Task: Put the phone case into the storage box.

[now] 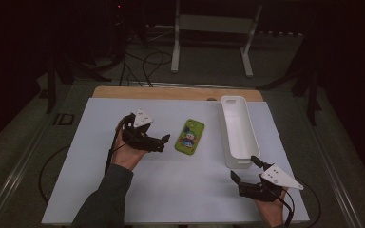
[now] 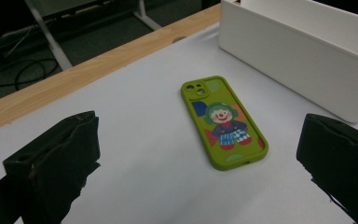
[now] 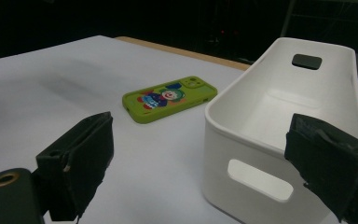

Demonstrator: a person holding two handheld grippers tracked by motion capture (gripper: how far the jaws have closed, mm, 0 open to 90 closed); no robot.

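Tabletop (image 1: 123,199) carries a long white bin (image 1: 238,130) by its right edge, running front to back, and just left of it, near the middle, a green phone case (image 1: 190,136) lying flat, long axis likewise front to back. Left gripper (image 1: 158,143), jaws wide apart, is the nearer one; the case sits just right of it. Right gripper (image 1: 245,170), also gaping, hovers at the bin's front end

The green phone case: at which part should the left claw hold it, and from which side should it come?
Probably across the long edges of the green phone case, coming from above with the left claw open. It lies flat, printed back up, so only its narrow width fits between the jaws.
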